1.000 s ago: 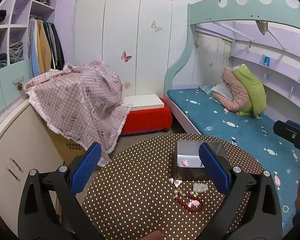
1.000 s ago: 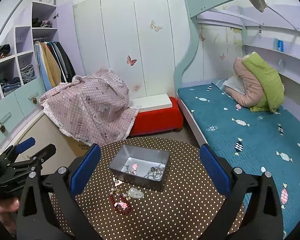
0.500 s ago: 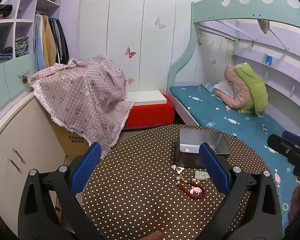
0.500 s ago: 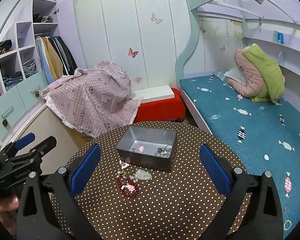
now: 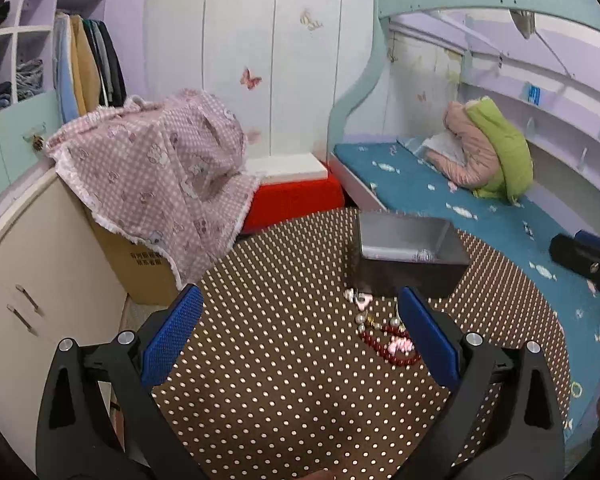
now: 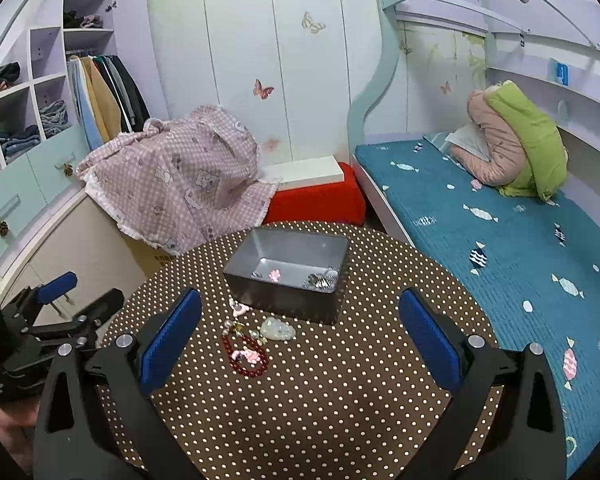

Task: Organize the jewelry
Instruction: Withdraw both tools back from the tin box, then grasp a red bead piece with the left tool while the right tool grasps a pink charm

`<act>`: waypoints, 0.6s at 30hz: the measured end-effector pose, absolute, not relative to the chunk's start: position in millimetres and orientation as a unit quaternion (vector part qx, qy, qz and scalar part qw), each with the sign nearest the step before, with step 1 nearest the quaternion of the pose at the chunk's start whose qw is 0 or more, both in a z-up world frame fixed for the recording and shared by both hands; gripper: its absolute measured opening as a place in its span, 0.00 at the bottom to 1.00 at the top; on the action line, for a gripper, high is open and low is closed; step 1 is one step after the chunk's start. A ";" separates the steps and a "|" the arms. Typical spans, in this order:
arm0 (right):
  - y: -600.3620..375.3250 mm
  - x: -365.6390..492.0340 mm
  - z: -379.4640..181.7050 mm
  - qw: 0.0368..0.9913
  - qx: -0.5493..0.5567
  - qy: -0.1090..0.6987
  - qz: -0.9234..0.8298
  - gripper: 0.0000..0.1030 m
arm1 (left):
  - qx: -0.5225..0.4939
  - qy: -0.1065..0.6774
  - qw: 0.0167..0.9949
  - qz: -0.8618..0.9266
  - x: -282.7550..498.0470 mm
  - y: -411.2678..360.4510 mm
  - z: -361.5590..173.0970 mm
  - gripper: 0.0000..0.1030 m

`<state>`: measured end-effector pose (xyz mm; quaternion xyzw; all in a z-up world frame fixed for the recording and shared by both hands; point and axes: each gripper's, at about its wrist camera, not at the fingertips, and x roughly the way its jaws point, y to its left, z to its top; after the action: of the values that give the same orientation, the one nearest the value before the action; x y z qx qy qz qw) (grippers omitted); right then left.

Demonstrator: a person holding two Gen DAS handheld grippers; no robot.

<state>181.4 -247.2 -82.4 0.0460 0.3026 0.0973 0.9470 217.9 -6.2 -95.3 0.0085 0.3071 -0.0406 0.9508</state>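
A grey metal box [image 6: 286, 280] stands open on the round brown polka-dot table [image 6: 320, 392]; a pink charm and a silver chain lie inside. In front of it lie a red bead bracelet [image 6: 246, 354], a pale stone pendant [image 6: 278, 330], a pink charm [image 6: 238, 309] and small pearls. The left wrist view shows the same box [image 5: 408, 258] and bracelet [image 5: 392, 346], partly behind a finger. My left gripper [image 5: 296, 338] is open above the table with nothing in it. My right gripper [image 6: 298, 336] is open too, held over the loose jewelry.
A bed with a teal cover [image 6: 500, 240] runs along the right. A red bench [image 6: 316, 200] and a pink checked cloth over a cardboard box [image 6: 180, 184] stand behind the table. Cabinets and open shelves [image 6: 32, 120] line the left wall.
Both grippers have drawn back and dropped lower, so the table and the box look nearer to eye level. Both stay open. The jewelry has not moved.
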 end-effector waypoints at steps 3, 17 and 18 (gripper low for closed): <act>-249.5 185.5 -93.2 0.942 0.046 0.318 0.095 0.92 | 0.016 0.333 0.942 -0.047 229.9 -11.9 -116.1 0.95; -259.8 203.2 -130.1 0.923 0.056 0.369 0.093 0.92 | 0.047 0.433 0.897 -0.073 293.0 -47.2 -198.7 0.94; -259.7 204.0 -132.4 0.922 0.056 0.372 0.094 0.92 | 0.047 0.438 0.895 -0.075 295.3 -48.5 -202.2 0.94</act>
<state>204.0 -259.7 -132.4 0.0562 0.3720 0.0937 0.9218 295.3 -48.5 -202.2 0.0474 0.4377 -0.0746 0.8948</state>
